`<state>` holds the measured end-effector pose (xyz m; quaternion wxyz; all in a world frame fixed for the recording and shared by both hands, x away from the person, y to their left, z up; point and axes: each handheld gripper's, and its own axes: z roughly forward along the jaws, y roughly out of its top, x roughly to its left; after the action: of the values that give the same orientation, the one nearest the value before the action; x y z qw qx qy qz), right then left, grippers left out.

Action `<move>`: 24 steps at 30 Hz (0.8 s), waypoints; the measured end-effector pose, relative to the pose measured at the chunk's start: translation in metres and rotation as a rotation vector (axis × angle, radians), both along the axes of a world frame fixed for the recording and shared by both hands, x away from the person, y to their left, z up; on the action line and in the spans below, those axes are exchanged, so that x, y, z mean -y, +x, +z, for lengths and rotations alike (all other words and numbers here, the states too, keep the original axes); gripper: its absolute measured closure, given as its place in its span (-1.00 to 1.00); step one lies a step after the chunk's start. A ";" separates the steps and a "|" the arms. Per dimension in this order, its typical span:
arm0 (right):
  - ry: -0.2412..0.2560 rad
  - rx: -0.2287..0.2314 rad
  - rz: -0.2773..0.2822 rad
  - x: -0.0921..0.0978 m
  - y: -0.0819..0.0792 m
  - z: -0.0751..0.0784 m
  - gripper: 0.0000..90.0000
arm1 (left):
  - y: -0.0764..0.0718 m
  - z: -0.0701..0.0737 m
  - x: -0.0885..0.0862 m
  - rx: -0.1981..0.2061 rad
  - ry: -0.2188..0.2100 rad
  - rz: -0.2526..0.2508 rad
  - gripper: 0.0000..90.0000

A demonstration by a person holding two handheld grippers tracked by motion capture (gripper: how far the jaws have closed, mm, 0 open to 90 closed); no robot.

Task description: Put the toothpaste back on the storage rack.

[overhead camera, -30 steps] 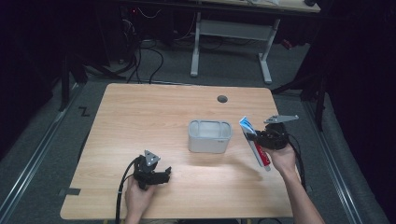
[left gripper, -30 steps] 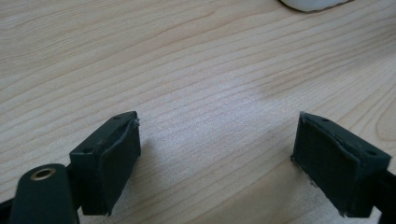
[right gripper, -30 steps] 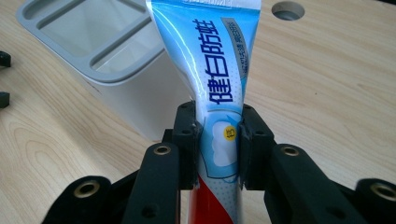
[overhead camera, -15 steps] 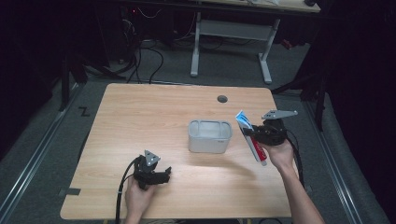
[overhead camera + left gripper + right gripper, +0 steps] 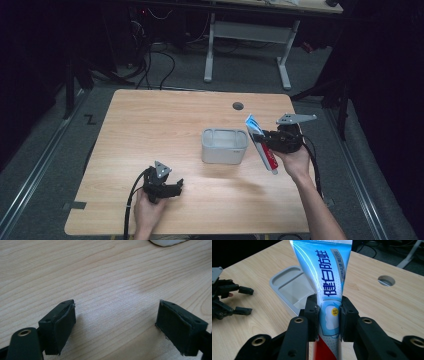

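Left gripper [image 5: 172,189] rested near-left of the tray [image 5: 224,145], jaws apart, holding nothing over bare wood-grain table [image 5: 150,125]. Tray was grey plastic, rounded, apparently empty. Just right of the tray, right gripper [image 5: 328,312] clamped a glossy blue-and-red toothpaste tube [image 5: 328,277], lifted; likely still to be placed inside.

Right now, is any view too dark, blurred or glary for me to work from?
High view: table evenly lit, surroundings dark, image soft. Left gripper view: sharp wood grain, soft shadows beneath the open jaws. Right gripper view: toothpaste tube sharp, with slight sheen but readable print.
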<state>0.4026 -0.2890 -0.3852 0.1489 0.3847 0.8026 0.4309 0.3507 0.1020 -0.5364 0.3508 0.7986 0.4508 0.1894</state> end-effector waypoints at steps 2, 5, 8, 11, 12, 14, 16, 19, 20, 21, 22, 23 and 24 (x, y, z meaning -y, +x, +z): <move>0.028 -0.003 0.017 -0.003 0.000 0.002 0.61 | 0.000 0.000 0.000 0.000 0.000 0.000 -0.64; 0.048 -0.001 0.027 -0.005 -0.001 0.005 0.61 | 0.000 0.000 0.000 -0.001 -0.001 0.000 -0.64; 0.065 0.002 0.038 -0.006 -0.001 0.008 0.61 | 0.000 0.000 0.000 0.000 0.000 0.000 -0.64; 0.070 0.015 0.051 -0.010 -0.001 0.014 0.61 | 0.000 0.000 0.000 -0.001 0.000 -0.001 -0.64; 0.070 0.015 0.051 -0.010 -0.001 0.014 0.61 | 0.000 0.000 0.000 0.000 0.000 0.000 -0.64; 0.087 0.022 0.069 -0.014 -0.001 0.018 0.61 | 0.000 0.000 0.000 0.000 0.000 0.000 -0.64; 0.095 0.026 0.084 -0.017 0.000 0.021 0.61 | 0.000 0.000 0.000 0.001 -0.001 0.001 -0.64; 0.112 0.019 0.095 -0.019 0.002 0.022 0.61 | 0.000 0.000 0.000 0.000 -0.001 0.001 -0.64; 0.124 0.011 0.100 -0.022 0.004 0.021 0.61 | 0.000 0.000 0.000 0.000 -0.001 0.001 -0.64; 0.124 0.011 0.100 -0.022 0.004 0.021 0.61 | 0.000 0.000 0.000 0.000 -0.001 0.001 -0.64; 0.125 0.011 0.100 -0.023 0.005 0.020 0.61 | 0.000 0.000 0.000 0.000 -0.001 0.001 -0.64; 0.129 0.012 0.105 -0.025 0.005 0.020 0.61 | 0.000 0.000 0.000 0.000 -0.001 0.002 -0.64; 0.132 0.008 0.108 -0.026 0.006 0.020 0.61 | 0.000 0.000 0.000 0.000 -0.001 0.001 -0.64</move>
<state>0.4084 -0.2630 -0.3647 0.1029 0.3481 0.7915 0.4917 0.3505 0.1019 -0.5365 0.3510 0.7983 0.4513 0.1895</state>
